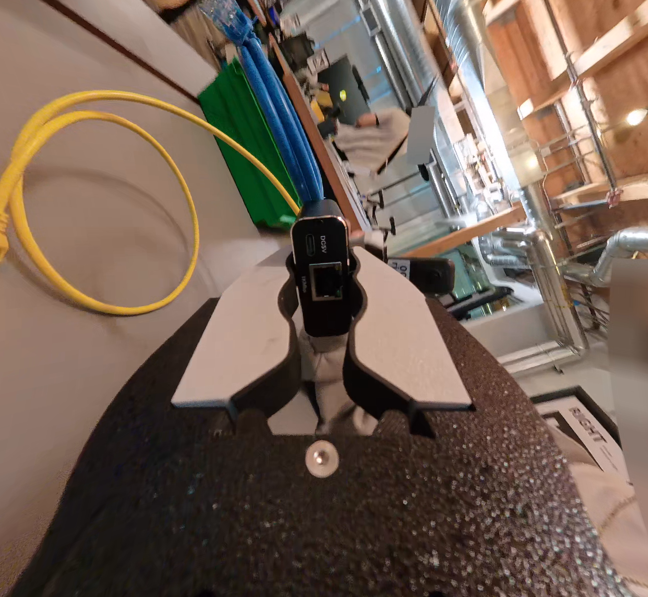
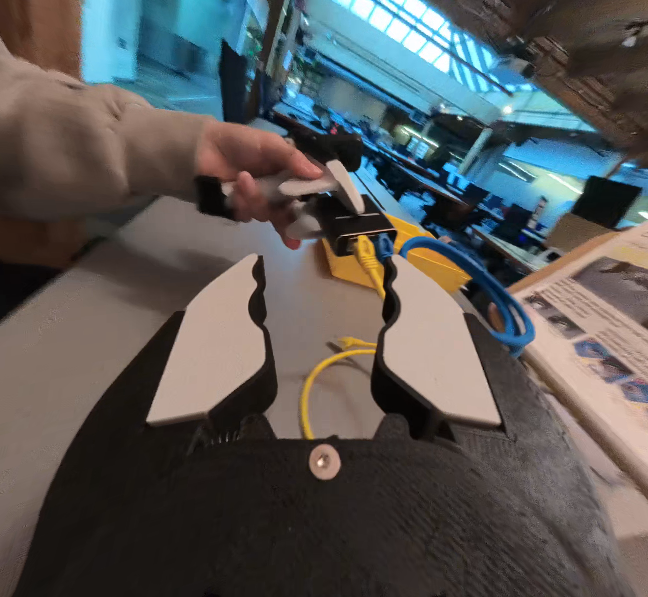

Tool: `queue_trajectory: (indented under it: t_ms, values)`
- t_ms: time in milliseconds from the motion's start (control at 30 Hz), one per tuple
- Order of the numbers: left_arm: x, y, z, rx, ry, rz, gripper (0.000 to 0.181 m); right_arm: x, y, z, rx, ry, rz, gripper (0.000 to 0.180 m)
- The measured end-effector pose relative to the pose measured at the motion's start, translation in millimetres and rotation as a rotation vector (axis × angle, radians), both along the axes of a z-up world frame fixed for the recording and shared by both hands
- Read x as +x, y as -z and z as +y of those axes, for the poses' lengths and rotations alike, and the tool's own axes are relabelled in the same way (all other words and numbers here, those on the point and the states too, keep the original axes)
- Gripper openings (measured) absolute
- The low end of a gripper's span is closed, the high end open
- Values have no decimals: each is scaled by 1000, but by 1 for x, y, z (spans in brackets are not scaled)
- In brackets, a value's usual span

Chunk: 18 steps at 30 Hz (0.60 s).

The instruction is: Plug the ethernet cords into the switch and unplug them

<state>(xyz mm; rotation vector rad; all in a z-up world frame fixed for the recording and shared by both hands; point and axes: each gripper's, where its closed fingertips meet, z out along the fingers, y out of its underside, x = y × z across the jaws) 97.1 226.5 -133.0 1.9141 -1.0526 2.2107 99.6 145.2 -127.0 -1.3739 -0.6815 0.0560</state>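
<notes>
Left gripper (image 1: 322,294) pinches the switch (image 1: 322,275) off the table (image 2: 175,257); yellow cord (image 2: 364,254) and blue cord (image 2: 385,245) sit plugged in. Right gripper (image 2: 324,271), spread and empty, nears the switch. Unplugging looks next.

The left gripper (image 1: 322,285) is clamped tight, its pale fingers (image 1: 245,331) pinching a small black switch (image 1: 321,271) held aloft — a person's hand (image 2: 252,173) and beige sleeve (image 2: 87,145) steadying it. The right gripper (image 2: 324,303) hangs back, jaws spread wide, gripping nothing.
</notes>
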Motion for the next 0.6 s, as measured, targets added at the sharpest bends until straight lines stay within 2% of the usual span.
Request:
queue_trajectory:
  t_ms: [67,167,367,600]
  values:
    - [1,8,-18,7,78,34,24,5,8,5,-14,67,-71,77]
    - [5,17,-38,-1,155,70,24,6,11,9,-8,95,-63,89]
    - [12,37,-54,66,200,142,24,12,19,18,-41,168,-78,86]
    - [18,31,-58,94,200,125,24,16,48,29,-175,226,-154,69]
